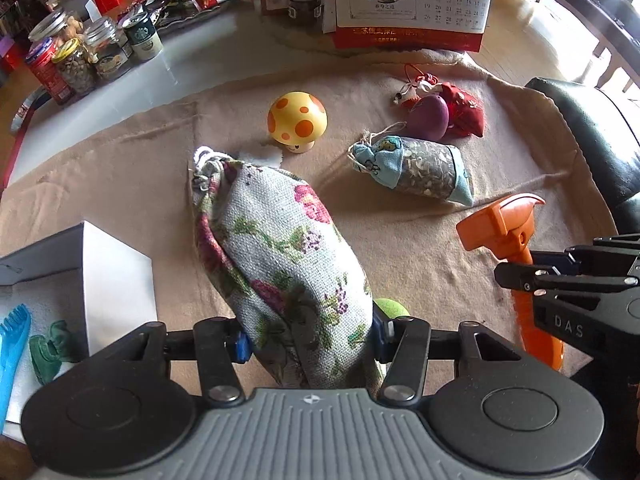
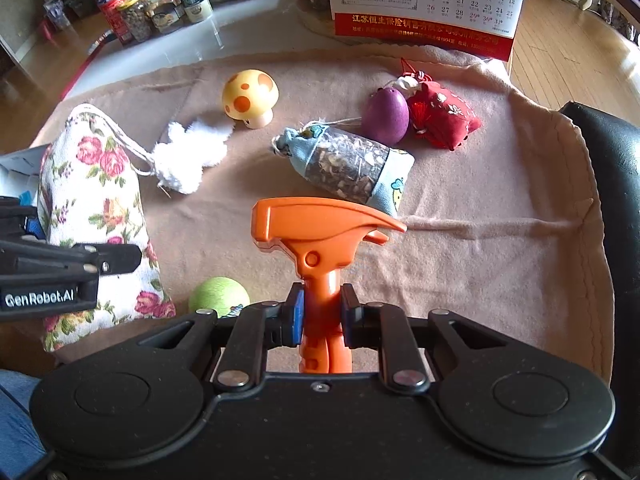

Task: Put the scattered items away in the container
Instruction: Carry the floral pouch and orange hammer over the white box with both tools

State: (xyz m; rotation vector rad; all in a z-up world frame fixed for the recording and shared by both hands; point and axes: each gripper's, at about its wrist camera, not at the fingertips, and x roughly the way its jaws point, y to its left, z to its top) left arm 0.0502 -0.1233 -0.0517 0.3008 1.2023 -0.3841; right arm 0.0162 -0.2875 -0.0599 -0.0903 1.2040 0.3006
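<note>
The left gripper pinches the floral drawstring pouch at its lower end, blue pads sunk into the cloth on both sides; the pouch hangs forward from the jaws with its gathered, corded mouth farthest from them. It looks soft and filled, so it will likely sag and swing, and a grip nearer its middle would probably steady it better than one at the tail. The right gripper is clamped on the handle of the orange toy hammer, just under the head. The hammer is stiff, smooth plastic and likely light; held that close to the head it should not twist much, though the slick handle could slip.

Both things are held above the tan cloth. The white box sits at the cloth's left edge, already holding a blue brush and a green piece. Near the cloth's far edge lie the mushroom toy, the purple egg touching the red pouch, and the see-through sachet; a green ball lies near the front.
</note>
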